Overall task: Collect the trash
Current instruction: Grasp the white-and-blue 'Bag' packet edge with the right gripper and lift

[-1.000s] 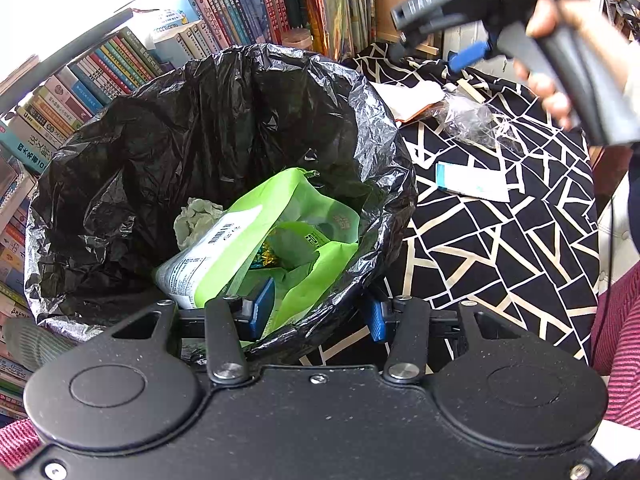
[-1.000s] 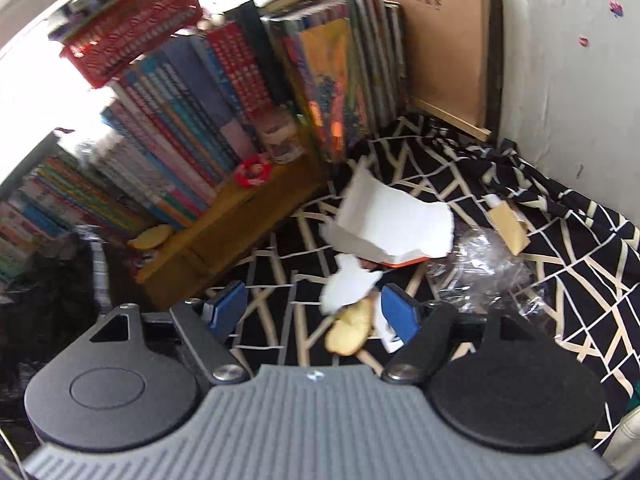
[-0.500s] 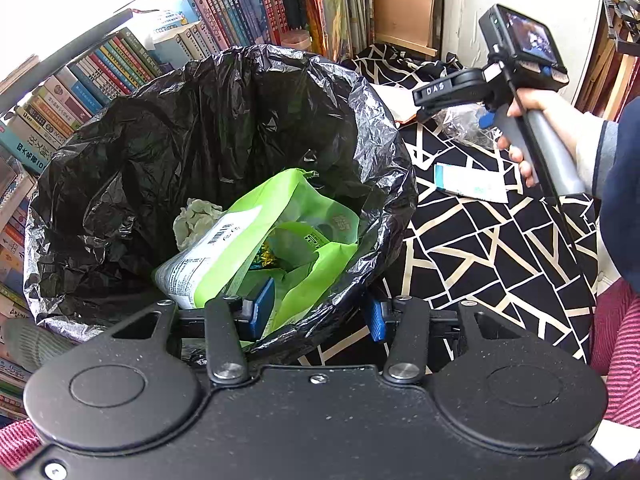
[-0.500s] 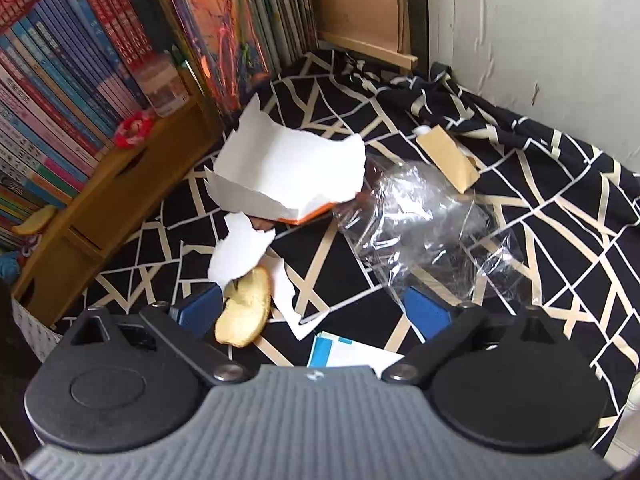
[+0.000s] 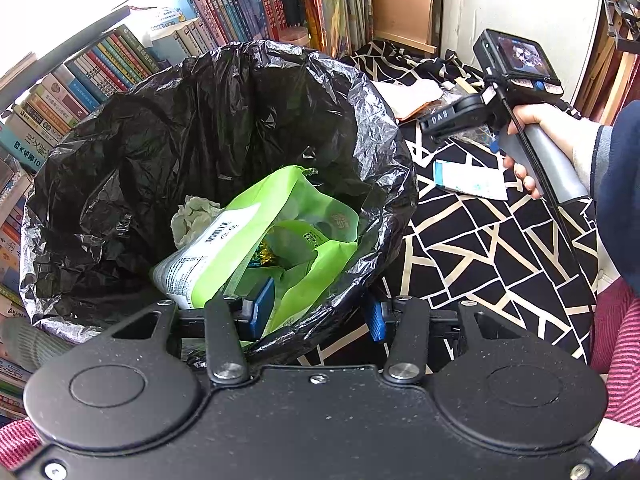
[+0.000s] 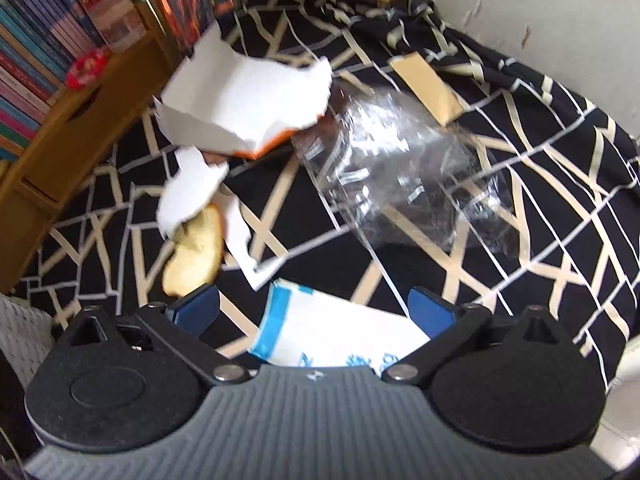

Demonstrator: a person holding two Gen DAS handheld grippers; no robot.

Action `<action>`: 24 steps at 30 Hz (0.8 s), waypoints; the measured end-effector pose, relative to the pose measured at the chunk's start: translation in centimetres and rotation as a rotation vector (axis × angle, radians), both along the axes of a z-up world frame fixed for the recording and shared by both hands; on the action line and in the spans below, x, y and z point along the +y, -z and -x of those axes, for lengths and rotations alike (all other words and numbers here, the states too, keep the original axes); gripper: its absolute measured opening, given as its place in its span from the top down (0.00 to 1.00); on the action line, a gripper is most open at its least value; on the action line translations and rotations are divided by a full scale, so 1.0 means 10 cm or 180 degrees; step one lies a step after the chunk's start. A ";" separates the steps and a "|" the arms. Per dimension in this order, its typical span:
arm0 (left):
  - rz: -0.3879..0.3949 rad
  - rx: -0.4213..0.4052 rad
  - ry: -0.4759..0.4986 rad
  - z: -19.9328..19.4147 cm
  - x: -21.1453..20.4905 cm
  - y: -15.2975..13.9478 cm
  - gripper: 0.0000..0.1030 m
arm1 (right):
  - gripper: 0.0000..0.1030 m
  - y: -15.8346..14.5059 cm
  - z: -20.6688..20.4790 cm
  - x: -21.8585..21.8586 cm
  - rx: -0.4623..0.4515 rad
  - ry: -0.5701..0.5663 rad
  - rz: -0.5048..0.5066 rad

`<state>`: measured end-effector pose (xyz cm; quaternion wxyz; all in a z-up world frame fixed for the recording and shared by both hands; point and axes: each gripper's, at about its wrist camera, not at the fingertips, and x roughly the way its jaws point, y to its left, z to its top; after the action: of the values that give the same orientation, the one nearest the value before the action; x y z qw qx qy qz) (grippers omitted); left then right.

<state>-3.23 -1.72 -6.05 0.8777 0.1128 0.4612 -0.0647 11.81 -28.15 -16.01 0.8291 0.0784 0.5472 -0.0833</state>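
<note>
Black patterned cloth (image 6: 520, 240) bears a flat white-and-blue wrapper (image 6: 336, 336).

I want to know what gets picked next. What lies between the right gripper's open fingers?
In the right wrist view, the blue-and-white packet lies flat on the patterned cloth between the open fingers of the right gripper, not yet gripped.

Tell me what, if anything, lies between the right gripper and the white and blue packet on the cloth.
Nothing visible does. The right gripper hangs open directly over the white and blue packet, its jaws having just opened wide, with only bare black patterned cloth around it. The bread slice and the clear plastic wrap lie further off, clear of the packet.
</note>
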 end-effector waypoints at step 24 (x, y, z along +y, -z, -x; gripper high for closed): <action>0.0002 0.0015 -0.0003 -0.01 0.00 0.01 0.56 | 0.00 0.38 -0.05 0.12 0.0384 -0.0052 0.0228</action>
<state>-3.10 -1.67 -6.20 0.8767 0.1121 0.4634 -0.0646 12.30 -26.92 -19.83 0.7975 0.0390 0.5935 -0.1007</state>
